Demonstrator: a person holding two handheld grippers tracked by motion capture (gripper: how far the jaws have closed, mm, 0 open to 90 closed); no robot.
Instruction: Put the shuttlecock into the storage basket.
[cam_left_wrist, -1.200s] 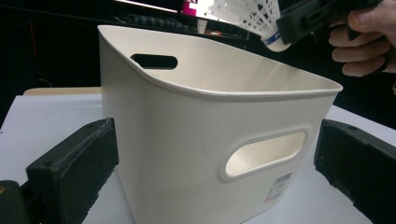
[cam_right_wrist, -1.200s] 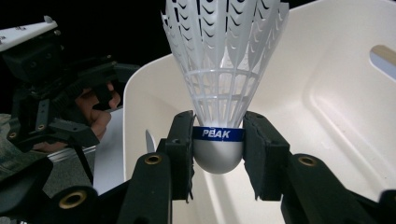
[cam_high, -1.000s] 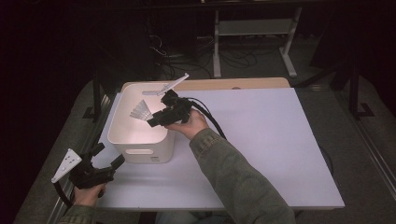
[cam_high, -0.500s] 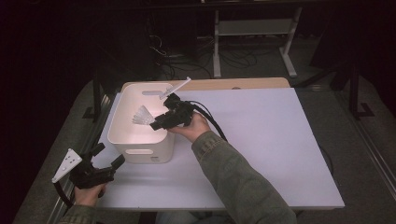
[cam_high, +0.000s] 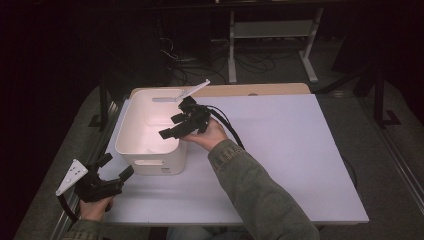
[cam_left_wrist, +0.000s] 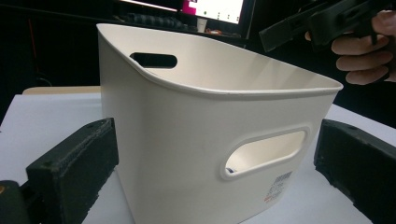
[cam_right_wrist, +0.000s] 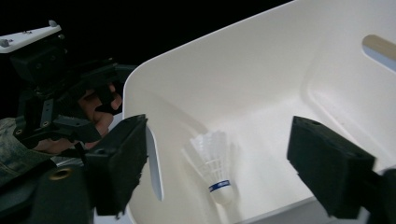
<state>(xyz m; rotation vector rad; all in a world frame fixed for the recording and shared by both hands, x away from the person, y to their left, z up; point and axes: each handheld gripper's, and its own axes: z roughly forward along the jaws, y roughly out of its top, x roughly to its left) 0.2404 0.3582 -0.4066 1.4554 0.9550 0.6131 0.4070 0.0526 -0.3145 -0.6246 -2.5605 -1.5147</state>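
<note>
Fingers of the right gripper (cam_high: 175, 125) are standing wide apart over the white bin (cam_high: 150, 150), with nothing between them; they have just been opening, and the shuttlecock (cam_right_wrist: 215, 169) is now lying free on the bottom of the bin, cork end toward the near wall and feathers pointing inward; I am judging that the gripper is being held above the open top so that the shuttlecock is falling inside and not on the table (cam_high: 280, 150); in the right gripper view the two black pads (cam_right_wrist: 119, 163) are framing the inside of the bin, and I am seeing nothing else in it; the left gripper (cam_high: 102, 182) is resting low at the near left corner of the table, just beside the bin but apart from it; its fingers are also standing wide, one on each side of the bin's near wall with the handle slot (cam_left_wrist: 264, 154) between them, not touching it; probably it is waiting there to steady the bin if needed.
</note>
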